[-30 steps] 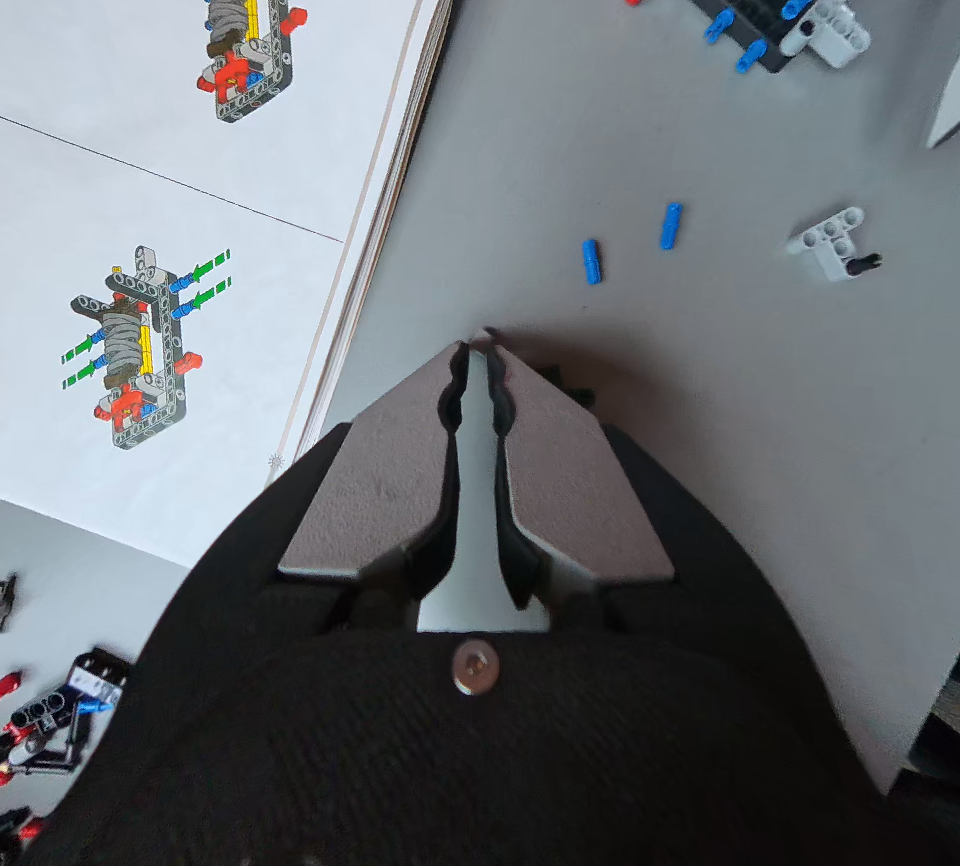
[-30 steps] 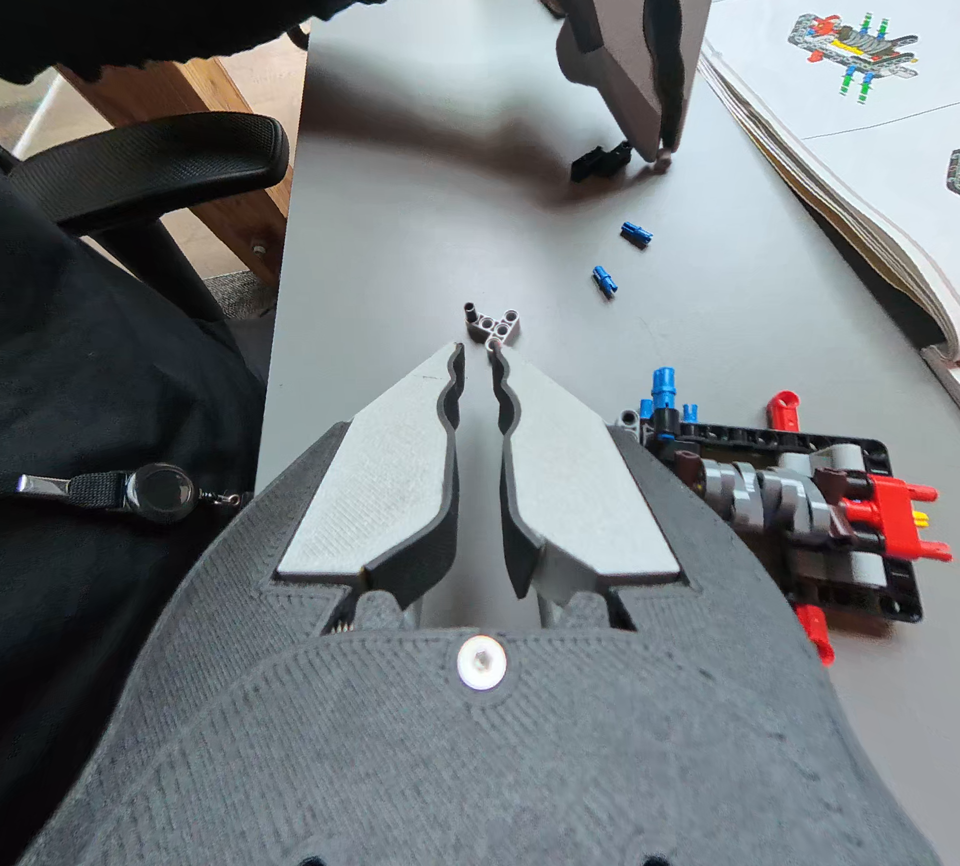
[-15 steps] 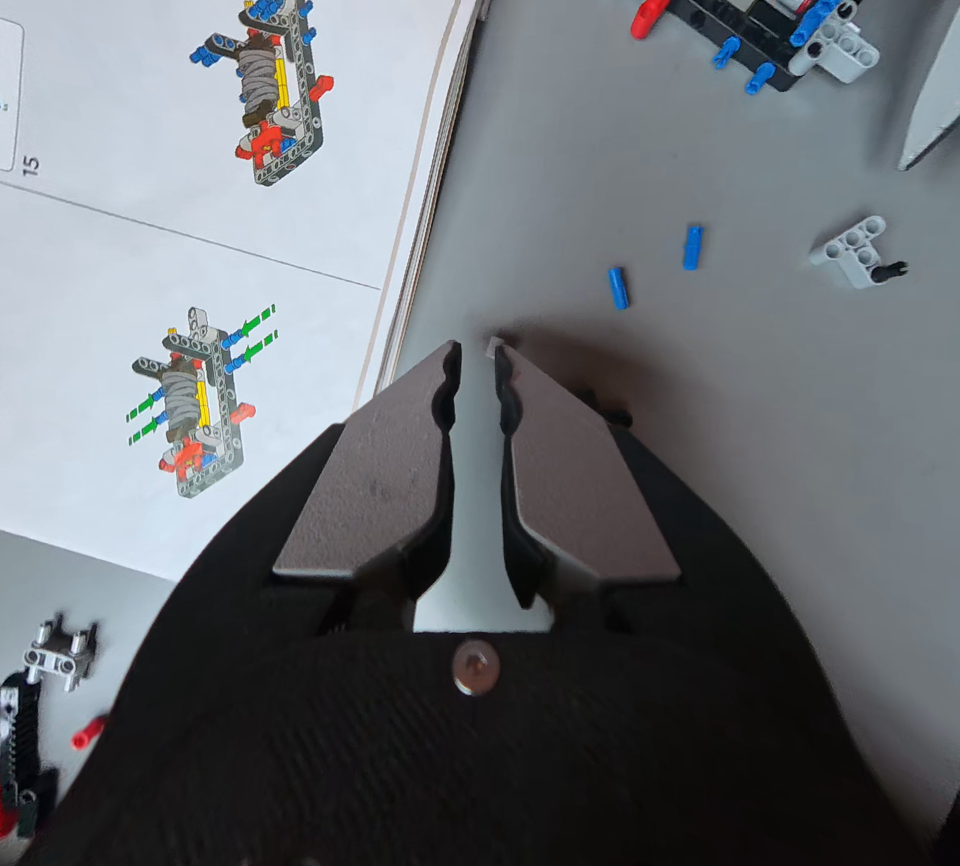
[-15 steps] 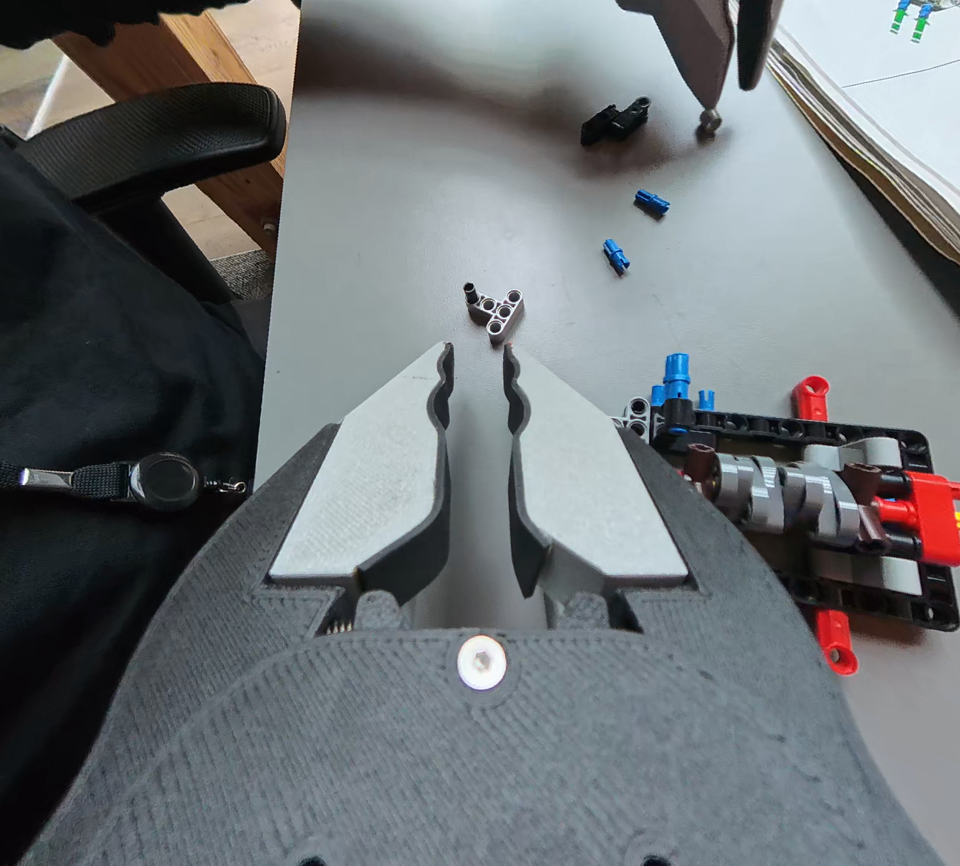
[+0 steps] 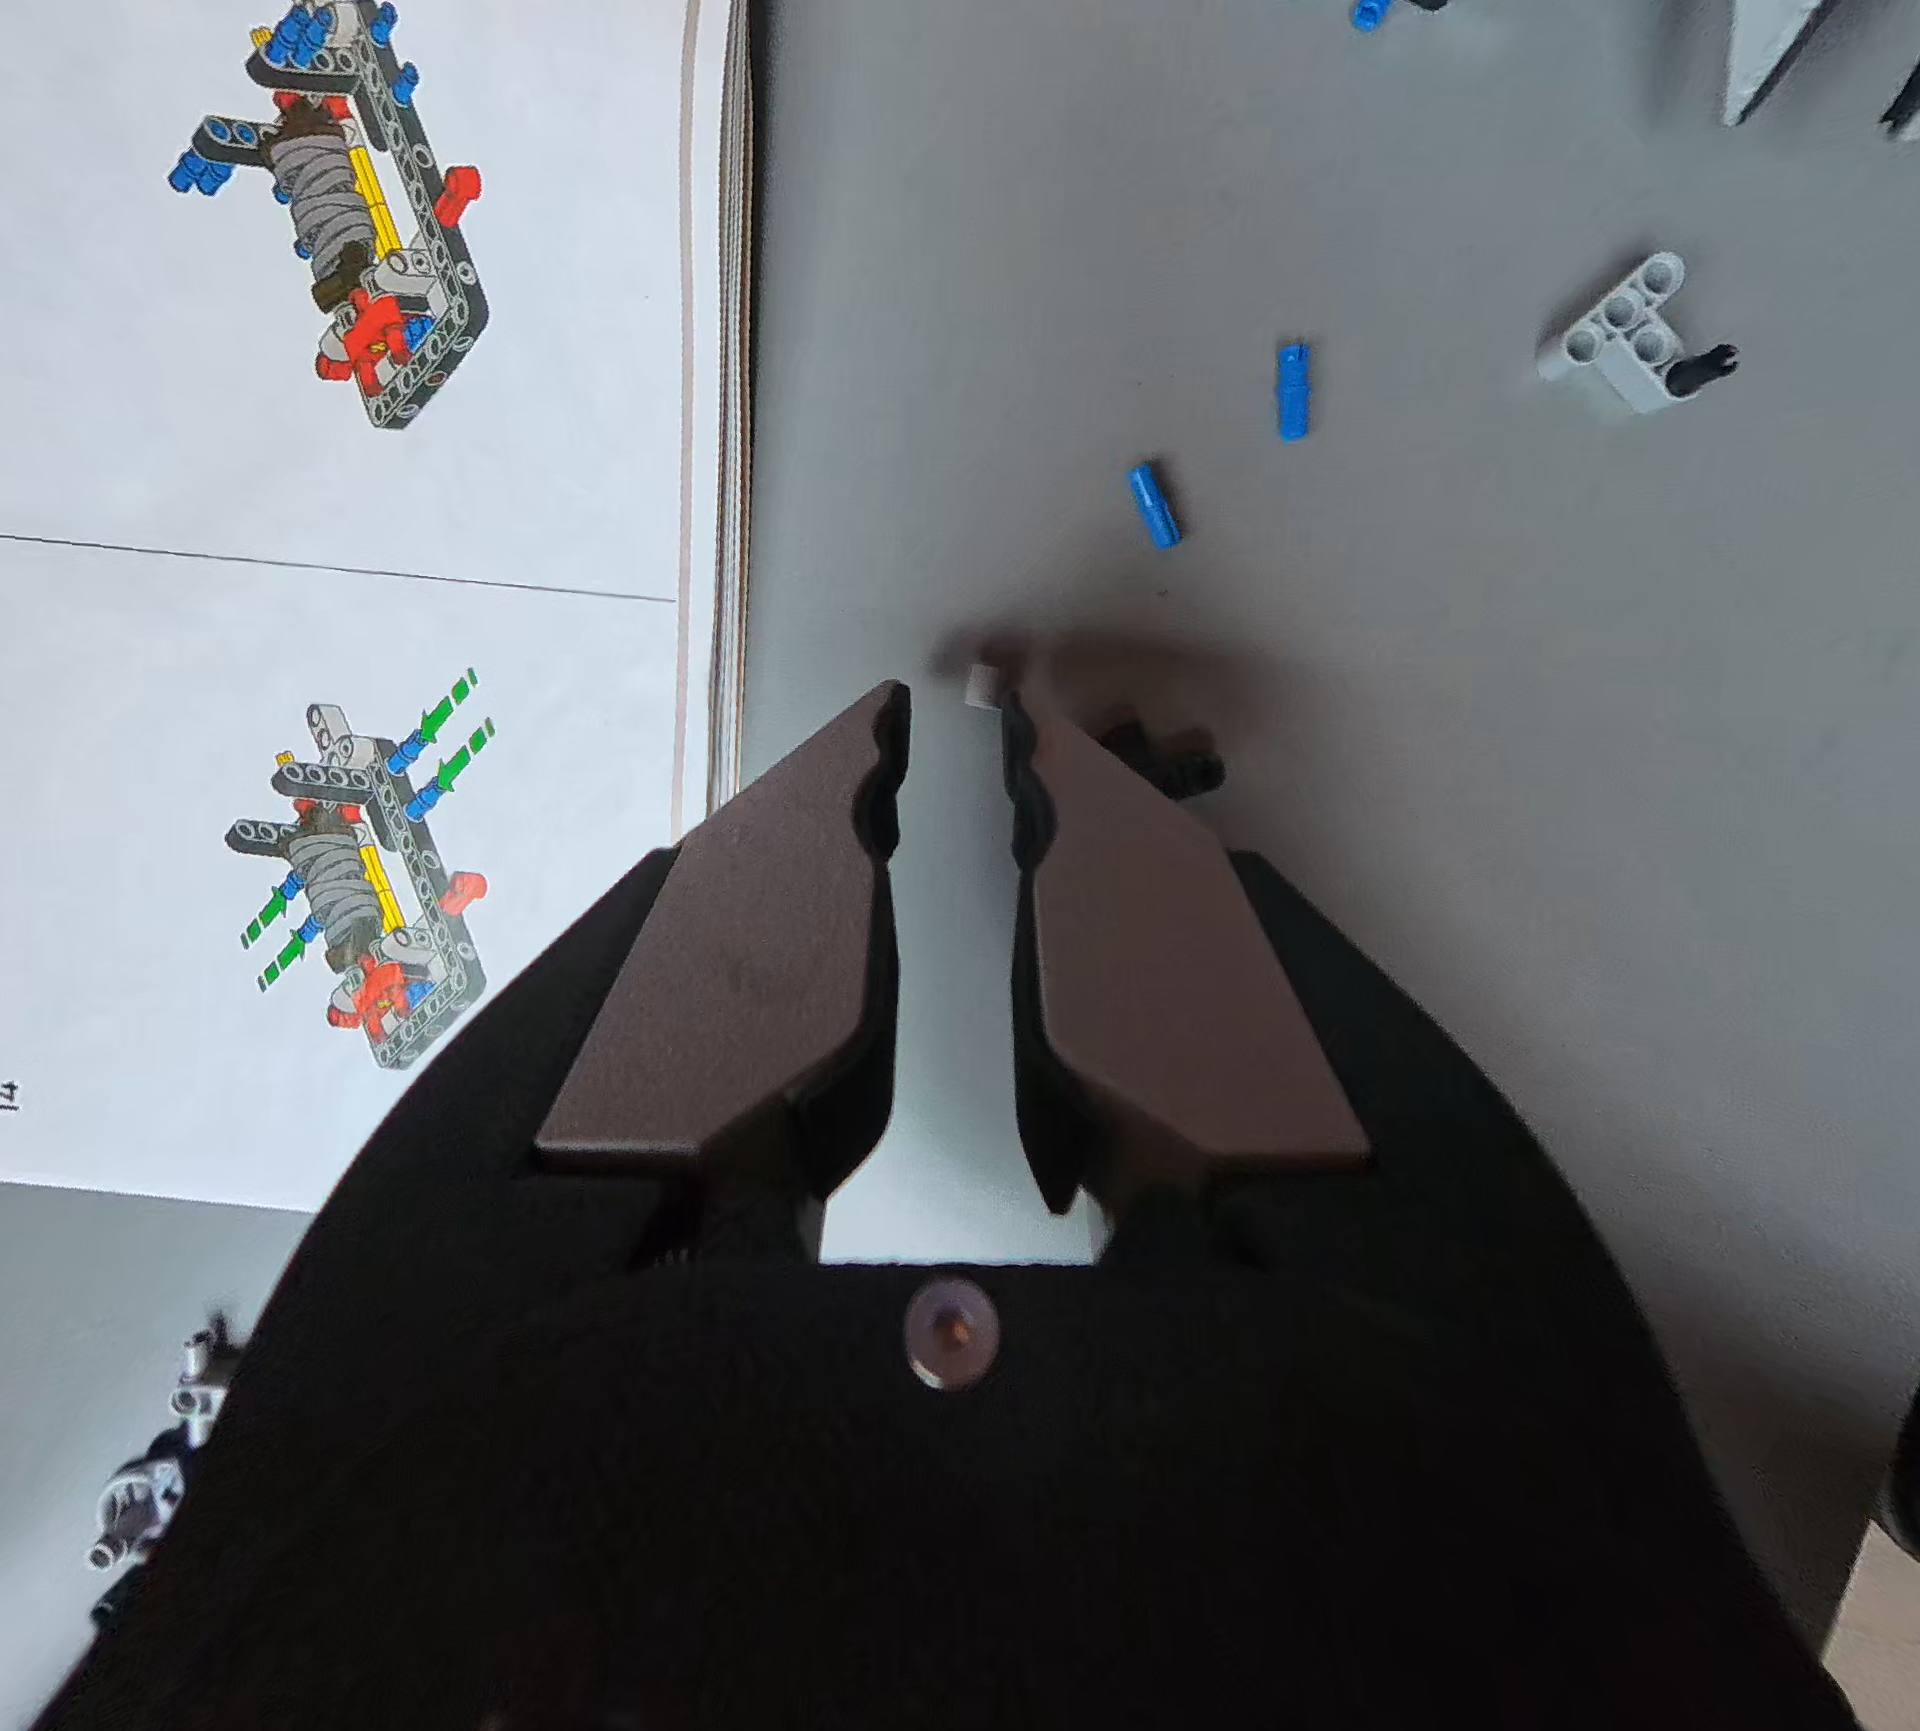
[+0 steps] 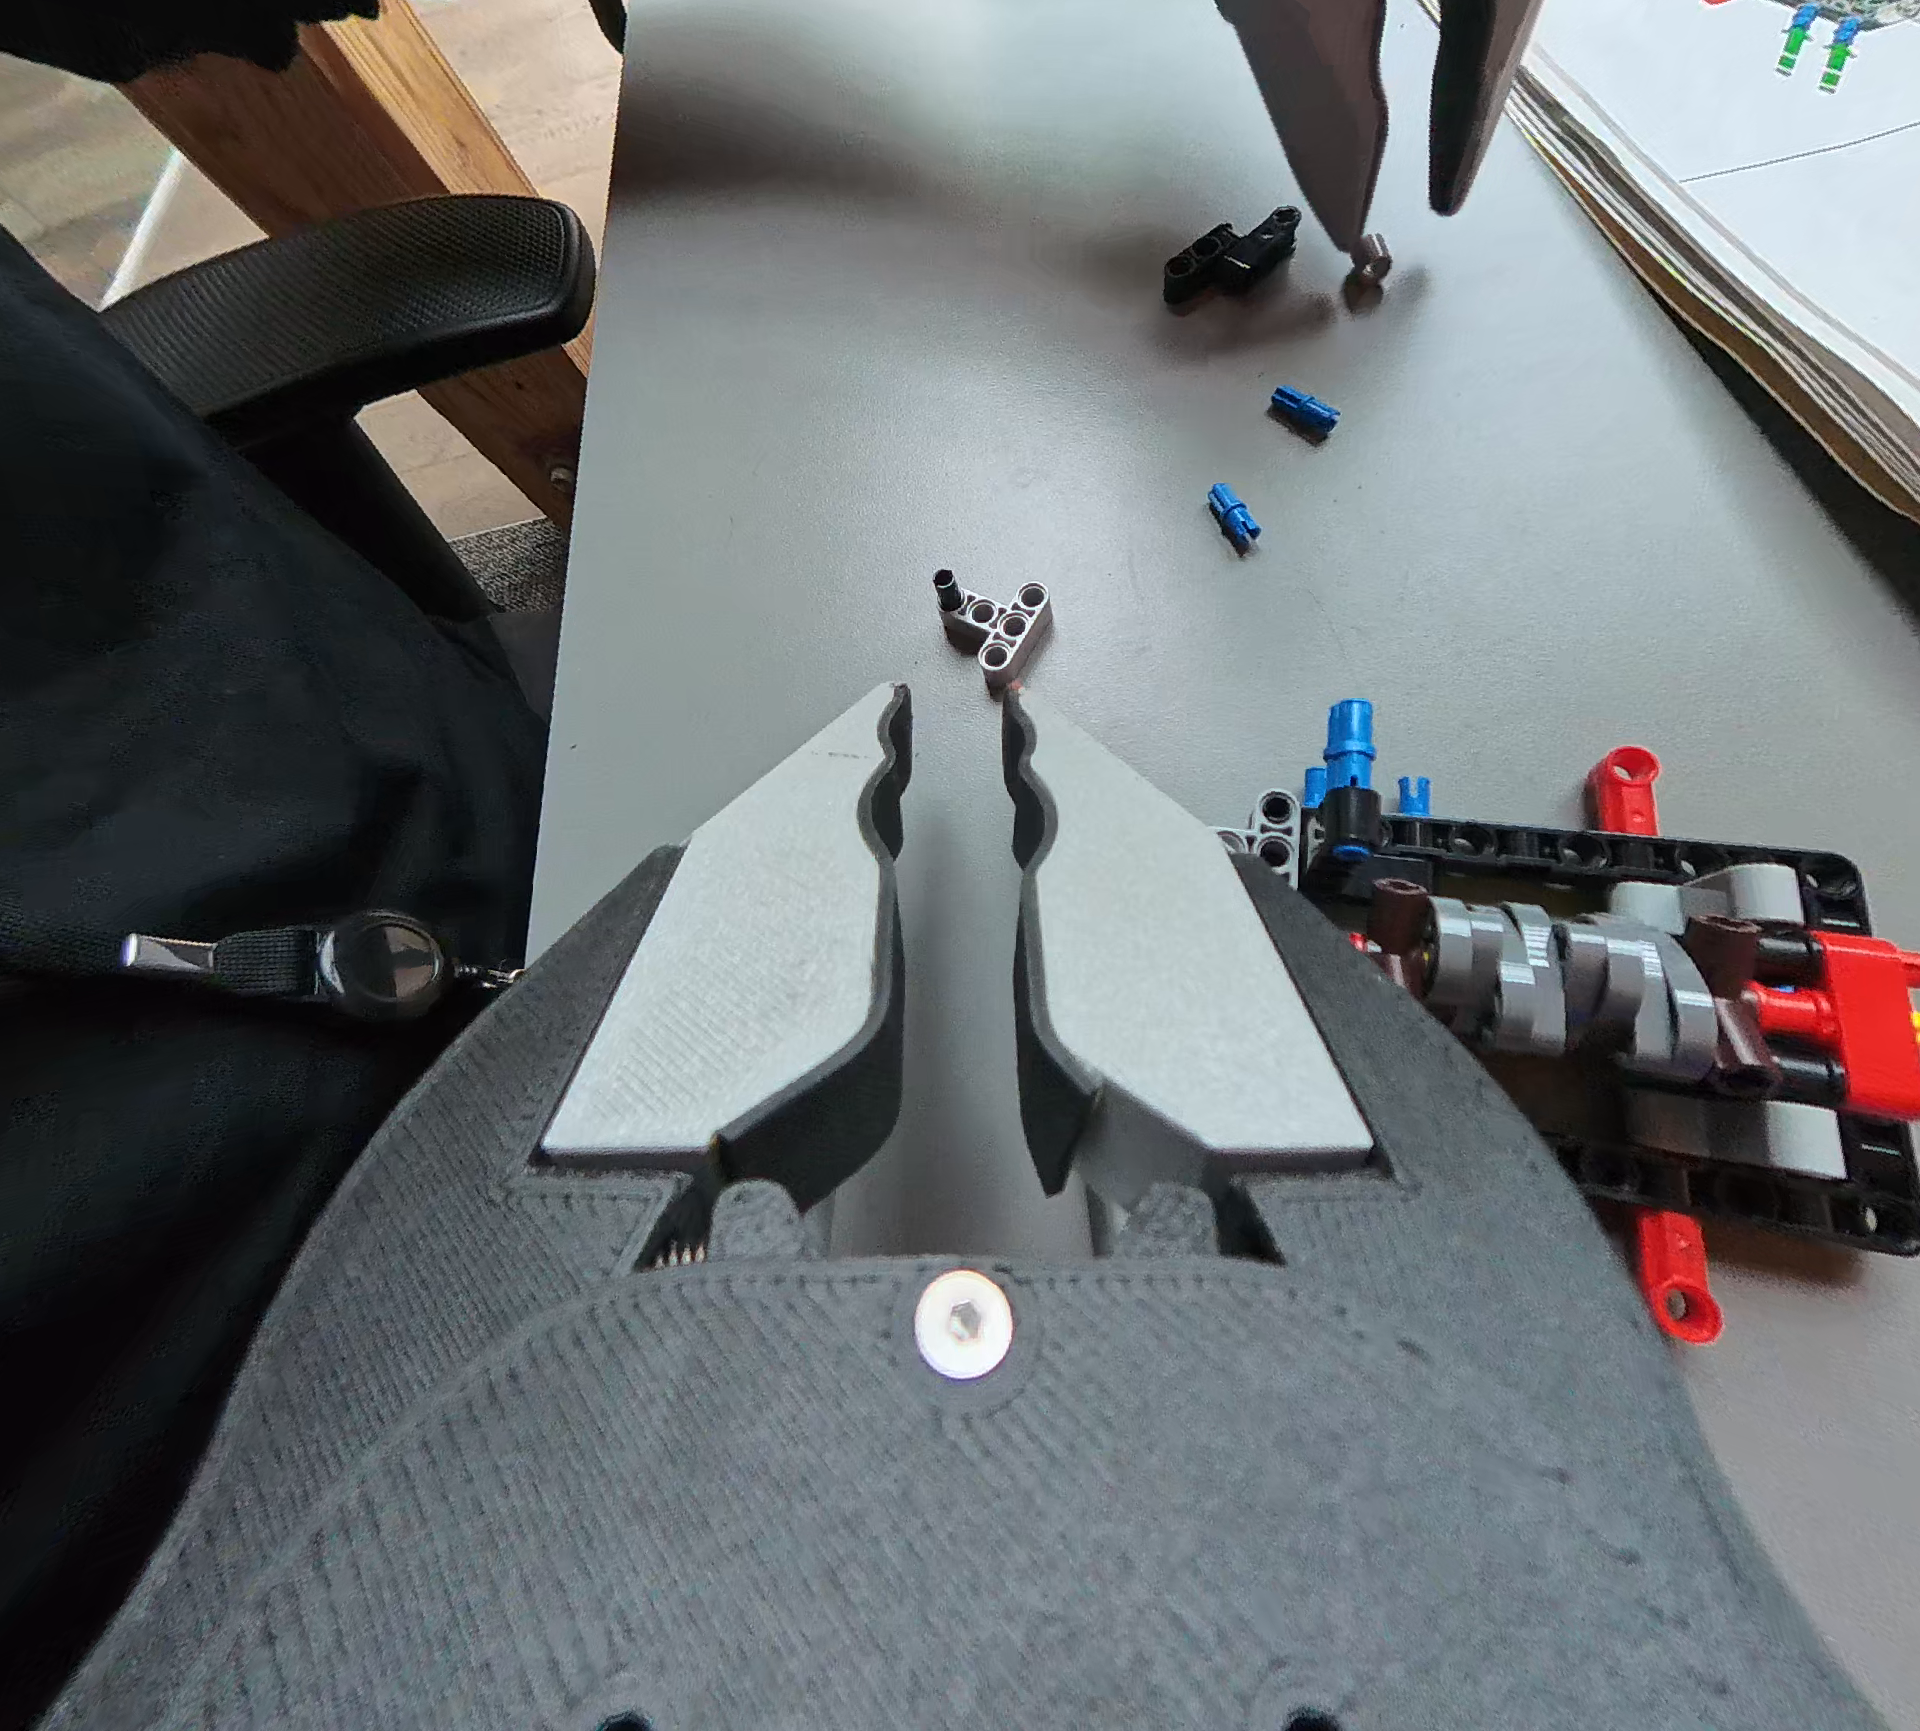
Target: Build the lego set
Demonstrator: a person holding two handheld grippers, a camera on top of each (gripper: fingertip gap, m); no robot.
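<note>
Lego frame (image 6: 1621,975), partly built with its grey worm gear, red parts and some blue pins fitted, is seen lying on the table (image 6: 831,247) beside the right gripper (image 6: 956,705). Two blue pins (image 6: 1303,414) (image 6: 1233,518), a grey L-piece (image 6: 1003,621) and a black connector (image 6: 1231,256) are left loose, so much is judged undone. Both grippers are slightly parted and empty; a small grey bush (image 6: 1369,268) sits at one fingertip of the left gripper (image 5: 956,705).
</note>
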